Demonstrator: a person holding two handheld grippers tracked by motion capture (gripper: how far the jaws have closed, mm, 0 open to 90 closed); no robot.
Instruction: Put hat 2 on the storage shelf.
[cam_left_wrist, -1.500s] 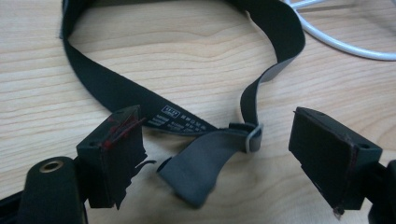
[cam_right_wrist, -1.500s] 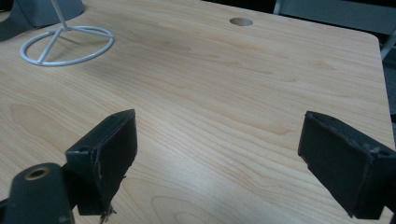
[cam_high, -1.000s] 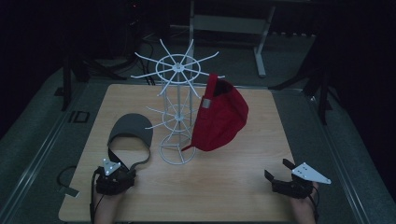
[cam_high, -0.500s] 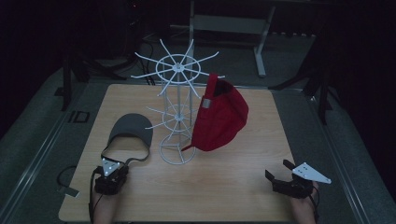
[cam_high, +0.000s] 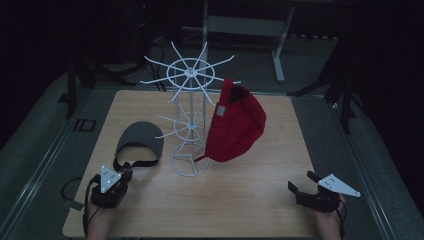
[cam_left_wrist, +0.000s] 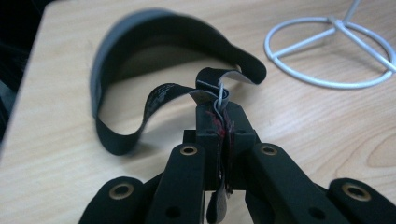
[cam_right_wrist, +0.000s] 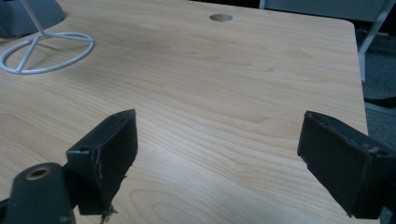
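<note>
Fingers (cam_left_wrist: 212, 126) of the left gripper (cam_left_wrist: 219, 135) are clamped tight on the strap (cam_left_wrist: 210, 86) of the grey visor (cam_left_wrist: 140, 56); jaws just closed, strap pinched between the pads.

High view: left gripper (cam_high: 121, 176) sits at the table's (cam_high: 250, 200) near-left, visor (cam_high: 140, 140) flat on the wood just ahead of it, close beside the base of the white wire rack (cam_high: 190, 120). Red cap (cam_high: 235, 125) already hangs on the rack's right side. Right gripper (cam_high: 300, 192) rests near-right, well apart from everything.

Left gripper view: grip is on the strap's buckle end, thin webbing. Judgement: the lift should go straight up and slow so the strap doesn't slip, and the brim should clear the table before swinging toward a free prong. Rack base ring (cam_left_wrist: 331, 51) is near on the right, so drag risks snagging it.

Right gripper view: pads (cam_right_wrist: 112, 154) stand wide apart, nothing between them, bare wood ahead. Rack base (cam_right_wrist: 46, 51) far left. Plenty of open table centre-right; the table edge lies close behind both hands.
</note>
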